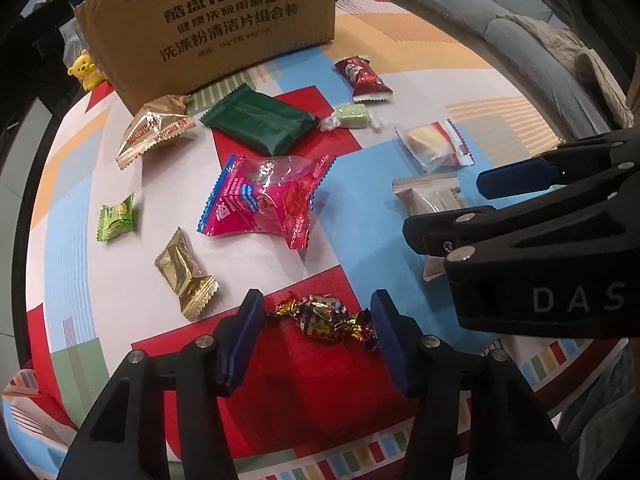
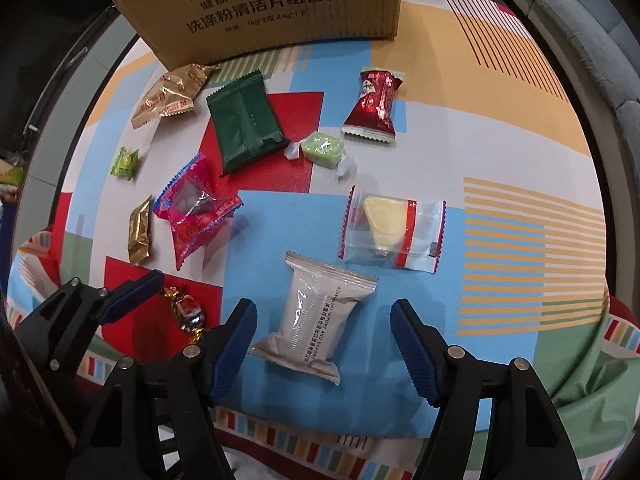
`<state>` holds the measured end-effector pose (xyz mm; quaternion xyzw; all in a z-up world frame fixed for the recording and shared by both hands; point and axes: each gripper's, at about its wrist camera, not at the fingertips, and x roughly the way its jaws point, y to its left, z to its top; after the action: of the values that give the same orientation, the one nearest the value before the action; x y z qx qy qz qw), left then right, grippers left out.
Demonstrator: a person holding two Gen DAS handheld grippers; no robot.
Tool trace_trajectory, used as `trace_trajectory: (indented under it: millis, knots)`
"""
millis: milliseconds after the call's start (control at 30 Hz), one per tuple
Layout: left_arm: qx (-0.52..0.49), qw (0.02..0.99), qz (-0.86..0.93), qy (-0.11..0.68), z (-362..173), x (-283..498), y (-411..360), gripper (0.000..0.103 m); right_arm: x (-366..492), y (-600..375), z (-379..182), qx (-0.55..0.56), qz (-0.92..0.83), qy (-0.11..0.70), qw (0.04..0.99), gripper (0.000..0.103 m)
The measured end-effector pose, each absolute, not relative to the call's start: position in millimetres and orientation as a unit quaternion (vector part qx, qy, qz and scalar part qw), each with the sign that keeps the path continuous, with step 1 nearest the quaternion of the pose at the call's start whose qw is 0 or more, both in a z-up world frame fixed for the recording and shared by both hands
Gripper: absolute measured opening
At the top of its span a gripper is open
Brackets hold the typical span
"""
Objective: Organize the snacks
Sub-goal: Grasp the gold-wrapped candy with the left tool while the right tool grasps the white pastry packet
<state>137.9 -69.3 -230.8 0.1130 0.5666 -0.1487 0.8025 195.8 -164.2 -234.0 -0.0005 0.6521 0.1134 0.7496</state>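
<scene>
My left gripper (image 1: 318, 320) is open around a foil twist candy (image 1: 325, 318), one blue finger on each side of it; the candy also shows in the right wrist view (image 2: 188, 312). My right gripper (image 2: 324, 336) is open around a silver-white snack packet (image 2: 316, 320), lying flat on the blue patch; the packet also shows in the left wrist view (image 1: 434, 198). A brown cardboard box (image 1: 208, 20) stands at the far edge. Other snacks lie between: a pink packet (image 1: 264, 200), a dark green packet (image 1: 260, 122), a red packet (image 2: 374, 104).
Also on the patterned tablecloth (image 2: 500, 152): a green cube candy (image 2: 322, 148), a clear packet with a yellow wedge (image 2: 394, 230), two gold packets (image 1: 186, 274) (image 1: 158, 128), a small green packet (image 1: 117, 218). A yellow bear toy (image 1: 86, 70) stands left of the box. A grey sofa (image 1: 500, 12) lies beyond.
</scene>
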Motion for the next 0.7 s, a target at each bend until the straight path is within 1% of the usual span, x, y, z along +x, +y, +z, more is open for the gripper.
trace_trajectory:
  millis: [67, 133, 267, 333, 400, 500, 700]
  knots:
    - [0.115, 0.801, -0.151, 0.567, -233, 138, -71, 0.054, 197, -164, -238, 0.001, 0.113, 0.656, 0.746, 0.062]
    - [0.117, 0.801, -0.152, 0.567, -233, 137, -72, 0.053, 199, -164, -242, 0.001, 0.113, 0.659, 0.744, 0.055]
    - [0.119, 0.802, -0.157, 0.564, -233, 135, -72, 0.050, 198, -163, -242, -0.009, 0.111, 0.654, 0.748, 0.047]
    - [0.118, 0.803, -0.160, 0.562, -233, 134, -73, 0.045, 198, -162, -242, -0.017, 0.109, 0.649, 0.752, 0.034]
    - [0.116, 0.803, -0.166, 0.561, -232, 133, -75, 0.039, 196, -169, -242, -0.009, 0.113, 0.649, 0.752, 0.033]
    - [0.116, 0.803, -0.169, 0.560, -232, 130, -76, 0.036, 193, -176, -241, -0.001, 0.112, 0.647, 0.754, 0.031]
    - [0.098, 0.810, -0.159, 0.555, -227, 130, -68, 0.034, 187, -179, -229, -0.006, 0.110, 0.629, 0.770, 0.031]
